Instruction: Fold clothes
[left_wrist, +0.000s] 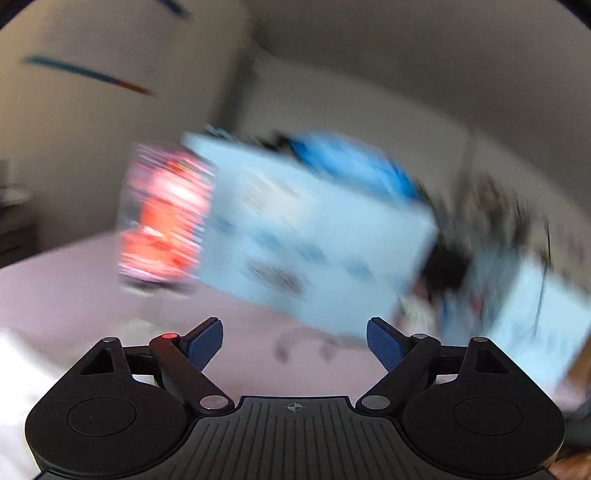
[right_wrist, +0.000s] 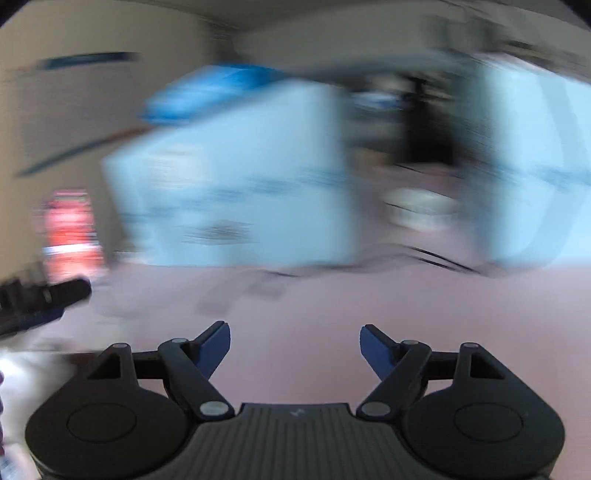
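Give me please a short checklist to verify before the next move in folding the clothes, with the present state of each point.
1. Left gripper empty, fingers apart: ok.
2. Right gripper empty, fingers apart: ok.
3. Pink surface ahead of the right gripper bare: ok.
4. Garment to fold located: cannot tell, both views are blurred.
5. Light blue box away from both grippers: ok.
6. Picture sharp enough to aim: not ok.

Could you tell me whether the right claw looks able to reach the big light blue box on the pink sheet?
Probably yes: the right claw is open and only bare pink sheet lies before the box.
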